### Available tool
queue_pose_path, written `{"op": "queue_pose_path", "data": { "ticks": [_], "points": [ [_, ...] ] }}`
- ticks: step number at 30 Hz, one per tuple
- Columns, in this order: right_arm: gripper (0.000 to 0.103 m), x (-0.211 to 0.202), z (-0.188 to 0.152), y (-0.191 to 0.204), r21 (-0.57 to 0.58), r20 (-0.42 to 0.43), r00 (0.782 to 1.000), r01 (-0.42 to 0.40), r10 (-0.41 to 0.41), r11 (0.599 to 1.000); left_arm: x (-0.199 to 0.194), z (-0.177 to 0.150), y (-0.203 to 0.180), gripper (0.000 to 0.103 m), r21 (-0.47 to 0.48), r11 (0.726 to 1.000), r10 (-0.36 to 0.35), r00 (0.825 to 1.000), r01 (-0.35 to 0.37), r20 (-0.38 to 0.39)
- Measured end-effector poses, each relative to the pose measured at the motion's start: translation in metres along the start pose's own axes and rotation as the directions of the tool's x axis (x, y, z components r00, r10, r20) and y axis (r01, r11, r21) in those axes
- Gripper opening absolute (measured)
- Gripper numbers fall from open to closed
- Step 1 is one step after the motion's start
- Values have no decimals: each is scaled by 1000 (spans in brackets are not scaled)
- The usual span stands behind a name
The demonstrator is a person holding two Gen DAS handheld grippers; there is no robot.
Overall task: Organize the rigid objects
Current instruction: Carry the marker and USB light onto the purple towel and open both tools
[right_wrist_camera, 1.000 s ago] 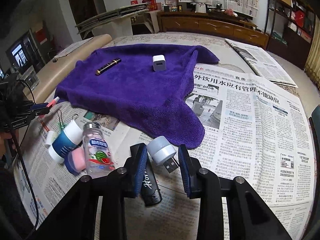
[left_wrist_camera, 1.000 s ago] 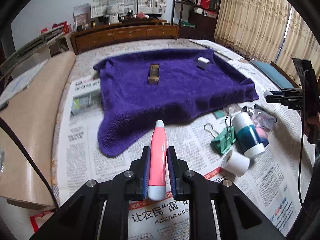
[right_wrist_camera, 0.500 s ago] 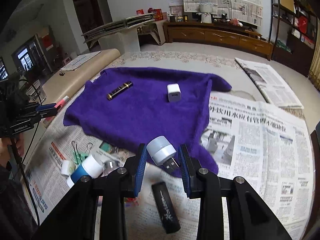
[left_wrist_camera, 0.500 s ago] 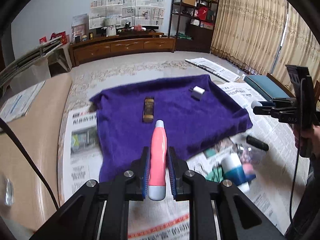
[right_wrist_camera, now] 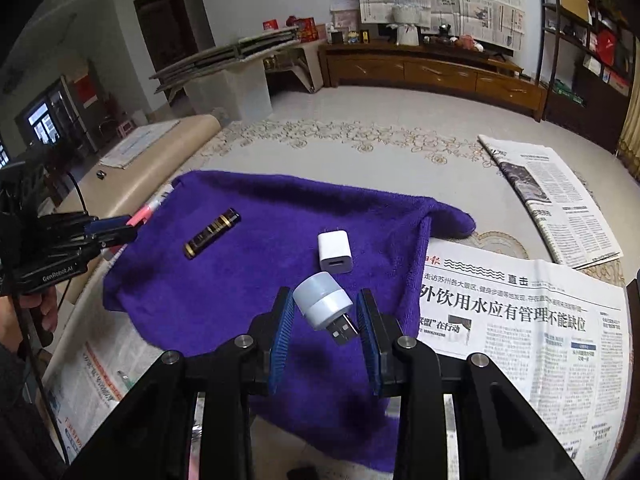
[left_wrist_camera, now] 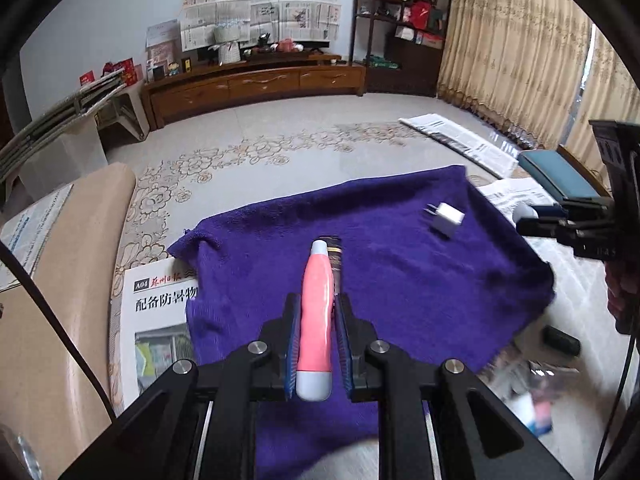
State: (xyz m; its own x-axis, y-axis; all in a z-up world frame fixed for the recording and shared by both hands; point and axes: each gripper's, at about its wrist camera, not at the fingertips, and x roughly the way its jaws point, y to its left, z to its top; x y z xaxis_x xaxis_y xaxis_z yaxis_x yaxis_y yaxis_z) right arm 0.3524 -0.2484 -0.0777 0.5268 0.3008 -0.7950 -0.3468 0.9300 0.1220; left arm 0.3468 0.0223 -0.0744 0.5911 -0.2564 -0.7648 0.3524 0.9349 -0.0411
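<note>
My left gripper [left_wrist_camera: 317, 298] is shut on a pink pen-shaped tube [left_wrist_camera: 316, 272] with pale ends, held above the near part of the purple towel [left_wrist_camera: 400, 280]. A dark cylinder with a gold band [right_wrist_camera: 212, 233] lies on the towel, partly hidden behind the tube in the left wrist view. A white charger plug [right_wrist_camera: 335, 251] rests further right on the towel [right_wrist_camera: 260, 280]. My right gripper [right_wrist_camera: 324, 294] is shut on a small white USB light [right_wrist_camera: 322, 304], its plug pointing back, just above the towel's near right side. Each gripper shows at the edge of the other's view.
Newspaper sheets [right_wrist_camera: 520, 320] cover the floor around the towel, with a folded paper [right_wrist_camera: 552, 200] beyond. A black stick [left_wrist_camera: 560, 340] and blurred bottles [left_wrist_camera: 532, 400] lie at the right. A beige cushion [left_wrist_camera: 60, 280] borders the left. A teal pad [left_wrist_camera: 560, 176] lies far right.
Both grippers have moved forward and slightly up, from over the newspaper to over the towel, keeping their objects. The bottles, clips and black stick have slid toward the views' edges.
</note>
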Motion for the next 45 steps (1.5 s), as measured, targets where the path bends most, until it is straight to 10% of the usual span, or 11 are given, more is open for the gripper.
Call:
{"op": "queue_pose_path", "data": {
  "ticks": [27, 32, 36, 40, 45],
  "points": [
    [33, 66, -7, 17, -157, -139, 988, 38, -60, 987, 75, 9, 13, 18, 52, 993, 112, 979, -105, -172],
    [41, 63, -9, 17, -159, -151, 988, 18, -42, 987, 67, 11, 9, 38, 83, 989, 134, 976, -121, -172],
    [57, 40, -15, 16, -118, -111, 994, 9, -22, 993, 32, 6, 11, 87, -4, 994, 104, 992, -105, -73],
    [90, 7, -25, 21, -103, -58, 997, 38, -44, 994, -10, -8, -1, 98, -39, 995, 91, 996, -90, 9],
    [103, -34, -44, 26, -75, -30, 995, 93, -96, 993, -42, -32, -26, 103, -55, 998, 44, 999, -43, 10]
  ]
}}
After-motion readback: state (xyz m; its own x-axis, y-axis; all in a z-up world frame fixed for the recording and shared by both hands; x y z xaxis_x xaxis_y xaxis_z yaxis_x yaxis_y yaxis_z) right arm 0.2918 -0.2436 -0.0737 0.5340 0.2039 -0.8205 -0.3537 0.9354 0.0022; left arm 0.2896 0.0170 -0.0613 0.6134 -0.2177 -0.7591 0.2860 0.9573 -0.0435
